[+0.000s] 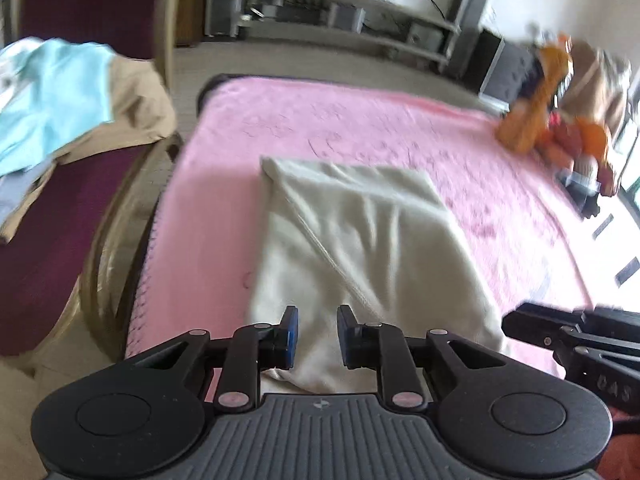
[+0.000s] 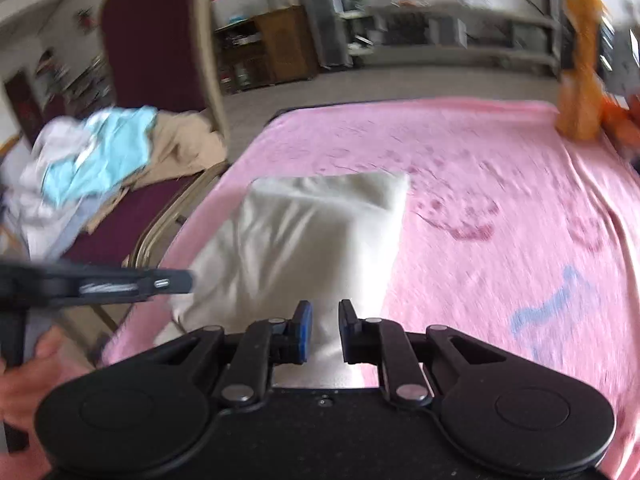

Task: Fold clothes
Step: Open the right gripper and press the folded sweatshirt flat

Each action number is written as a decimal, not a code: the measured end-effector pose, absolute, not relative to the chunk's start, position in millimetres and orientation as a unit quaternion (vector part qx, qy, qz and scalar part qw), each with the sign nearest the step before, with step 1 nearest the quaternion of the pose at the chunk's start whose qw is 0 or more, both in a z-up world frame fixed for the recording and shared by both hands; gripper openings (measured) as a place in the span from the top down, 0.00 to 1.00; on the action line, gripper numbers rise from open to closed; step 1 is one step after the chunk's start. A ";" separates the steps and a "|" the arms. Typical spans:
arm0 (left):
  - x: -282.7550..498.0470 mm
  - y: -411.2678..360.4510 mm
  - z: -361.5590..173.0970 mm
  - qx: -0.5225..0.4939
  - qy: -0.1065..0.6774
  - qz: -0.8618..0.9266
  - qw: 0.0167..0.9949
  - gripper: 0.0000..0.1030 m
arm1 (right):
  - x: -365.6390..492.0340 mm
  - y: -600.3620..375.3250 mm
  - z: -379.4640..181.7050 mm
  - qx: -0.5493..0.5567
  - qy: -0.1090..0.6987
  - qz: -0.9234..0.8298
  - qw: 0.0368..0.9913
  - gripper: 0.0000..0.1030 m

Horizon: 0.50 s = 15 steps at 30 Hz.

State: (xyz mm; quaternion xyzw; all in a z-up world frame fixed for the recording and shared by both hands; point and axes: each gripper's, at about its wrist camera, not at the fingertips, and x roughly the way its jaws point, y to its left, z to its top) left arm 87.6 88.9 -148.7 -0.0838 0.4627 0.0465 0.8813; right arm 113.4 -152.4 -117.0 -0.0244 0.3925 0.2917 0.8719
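Left gripper (image 1: 317, 336), black with blue pads, hangs over the near edge of a folded cream-white cloth garment (image 1: 352, 240); its jaws stand slightly apart with nothing clamped, the cloth showing through the gap beneath them. Right gripper (image 2: 325, 332), same build, sits likewise over the garment's near edge (image 2: 316, 232), jaws a narrow gap apart and released, no fabric pinched between the pads. Each gripper enters the other's view from the side: the right one at the lower right of the left wrist view (image 1: 576, 332), the left one at mid-left of the right wrist view (image 2: 100, 284), carried by a hand (image 2: 36, 380).

The garment lies as a rough rectangle, wrinkled, on a pink fleece blanket (image 2: 500, 208) with faint printed figures. Its left side lies near the blanket's left edge; its far edge ends about mid-blanket. Bare pink surface stretches to the right and beyond the garment.

Off the blanket's left edge stands a maroon upholstered chair with a tan metal frame (image 1: 60, 248), bearing a heap of light-blue, white and beige clothes (image 2: 100, 160). An orange plush toy (image 1: 536, 108) sits at the far right corner of the blanket. Grey shelving (image 1: 360, 12) stands along the far wall, across open floor.
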 end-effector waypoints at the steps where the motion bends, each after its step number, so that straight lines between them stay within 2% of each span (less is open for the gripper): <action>1: 91.5 86.9 -156.0 -0.072 0.480 0.053 0.873 0.83 | 110.3 -146.4 -120.2 -0.044 0.385 0.300 0.872 0.85; 3: 97.8 85.1 -170.0 -0.054 0.511 0.067 0.855 0.84 | 107.0 -135.3 -130.9 -0.089 0.376 0.306 0.870 0.85; 5: 94.1 87.4 -173.7 -0.050 0.520 0.067 0.850 0.81 | 108.8 -130.0 -149.8 -0.128 0.395 0.292 0.861 0.85; 11: 82.1 82.7 -173.9 -0.034 0.527 0.073 0.846 0.80 | 101.0 -137.8 -158.5 -0.158 0.434 0.278 0.842 0.85; 15: 60.8 75.8 -169.2 -0.035 0.541 0.055 0.838 0.81 | 99.7 -164.0 -150.9 -0.124 0.461 0.267 0.837 0.85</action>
